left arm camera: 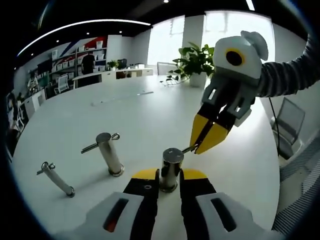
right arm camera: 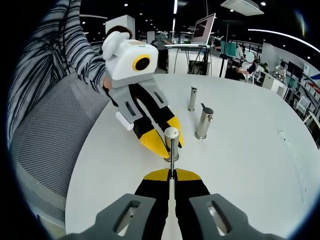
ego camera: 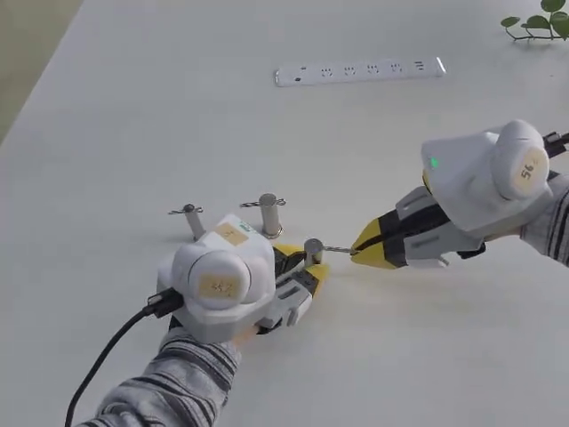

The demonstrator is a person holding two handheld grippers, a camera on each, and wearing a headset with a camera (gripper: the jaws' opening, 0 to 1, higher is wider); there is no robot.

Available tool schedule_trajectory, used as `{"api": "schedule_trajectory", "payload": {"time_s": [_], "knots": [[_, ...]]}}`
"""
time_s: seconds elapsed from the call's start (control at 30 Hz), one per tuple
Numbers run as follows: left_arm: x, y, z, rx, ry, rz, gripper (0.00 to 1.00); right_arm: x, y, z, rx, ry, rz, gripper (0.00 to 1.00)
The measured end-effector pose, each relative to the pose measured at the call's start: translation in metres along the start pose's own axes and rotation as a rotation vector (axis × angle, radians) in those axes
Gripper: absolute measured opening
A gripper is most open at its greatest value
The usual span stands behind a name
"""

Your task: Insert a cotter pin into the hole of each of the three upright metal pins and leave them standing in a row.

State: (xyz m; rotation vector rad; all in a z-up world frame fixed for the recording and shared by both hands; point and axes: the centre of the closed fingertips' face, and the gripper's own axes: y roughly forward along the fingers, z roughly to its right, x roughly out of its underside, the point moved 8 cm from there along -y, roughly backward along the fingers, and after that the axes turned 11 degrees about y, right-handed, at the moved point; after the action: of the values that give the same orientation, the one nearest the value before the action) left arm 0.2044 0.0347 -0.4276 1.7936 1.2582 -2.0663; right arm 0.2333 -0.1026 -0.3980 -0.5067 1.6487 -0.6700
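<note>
**Head view.** The left gripper (ego camera: 304, 263), at 7 o'clock of the frame, has its yellow-tipped jaws narrowed onto the shank of the held metal pin (ego camera: 313, 248). This pin stands upright on the white table (ego camera: 178, 107). The right gripper (ego camera: 357, 252), at 3 o'clock, has its jaws pinched together on a cotter pin (ego camera: 337, 250). The cotter pin lies level, with its free end at the pin's head; whether it sits in the hole cannot be told. At 10 o'clock from the held pin stand the middle metal pin (ego camera: 269, 216) and the outer metal pin (ego camera: 193, 222), each with a cotter pin across its top. A power strip (ego camera: 360, 71) lies at 12 o'clock and plant leaves (ego camera: 538, 25) at 1 o'clock.

**Left gripper view.** The jaws touch both sides of the held pin (left arm camera: 171, 167), and the right gripper (left arm camera: 206, 139) is at 1 o'clock.

**Right gripper view.** The cotter pin (right arm camera: 171, 162) runs towards 12 o'clock to the held pin (right arm camera: 172, 135). The left gripper (right arm camera: 167, 145) clamps that pin from 11 o'clock.
</note>
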Motion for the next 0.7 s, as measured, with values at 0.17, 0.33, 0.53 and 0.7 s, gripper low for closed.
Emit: {"api": "schedule_trajectory", "payload": {"time_s": [0.17, 0.33, 0.53, 0.7], "knots": [[0.001, -0.001, 0.002, -0.002, -0.003, -0.003, 0.11, 0.0, 0.0, -0.001, 0.009, 0.013, -0.015, 0.0], [0.002, -0.001, 0.002, -0.009, -0.022, -0.002, 0.11, -0.001, -0.002, -0.003, 0.023, 0.008, -0.025, 0.0], [0.004, 0.0, 0.002, -0.021, -0.027, -0.004, 0.11, -0.007, -0.002, -0.005, 0.042, -0.02, -0.044, 0.0], [0.004, 0.0, 0.004, -0.034, -0.031, -0.004, 0.1, -0.01, -0.002, -0.008, 0.049, -0.019, -0.051, 0.0]]}}
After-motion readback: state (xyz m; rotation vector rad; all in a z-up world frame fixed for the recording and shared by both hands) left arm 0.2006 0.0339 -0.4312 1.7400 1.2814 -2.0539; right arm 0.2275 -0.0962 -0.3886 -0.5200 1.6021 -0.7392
